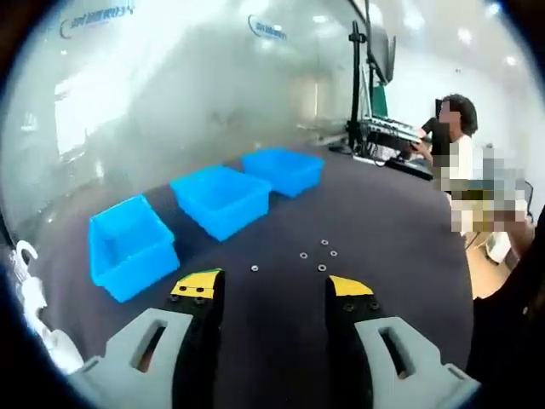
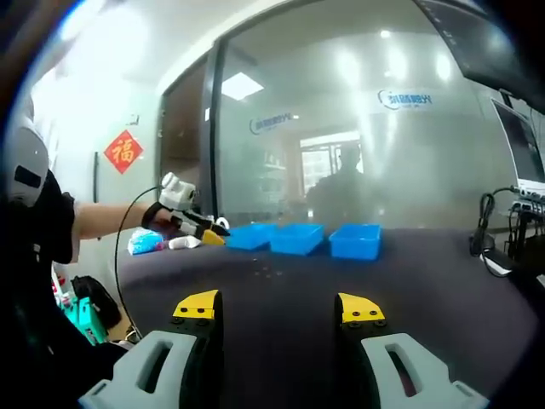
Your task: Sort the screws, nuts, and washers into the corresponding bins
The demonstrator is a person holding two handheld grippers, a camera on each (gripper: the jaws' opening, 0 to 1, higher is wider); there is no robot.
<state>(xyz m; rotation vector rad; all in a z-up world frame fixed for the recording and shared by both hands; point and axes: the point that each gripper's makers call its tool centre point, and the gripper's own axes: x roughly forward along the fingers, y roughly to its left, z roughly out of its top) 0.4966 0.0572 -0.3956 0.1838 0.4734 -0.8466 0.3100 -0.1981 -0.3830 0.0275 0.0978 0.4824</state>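
Left gripper (image 1: 274, 291) hovers over dark table (image 1: 383, 221), jaws spread, nothing between them. Small nuts and washers (image 1: 317, 255) lie scattered on table just ahead of jaws. Three blue bins (image 1: 220, 199) in row beyond, near glass wall (image 1: 170, 94). Right gripper (image 2: 278, 308) jaws spread too, empty, well back from bins. Person seated at far desk (image 1: 400, 149).
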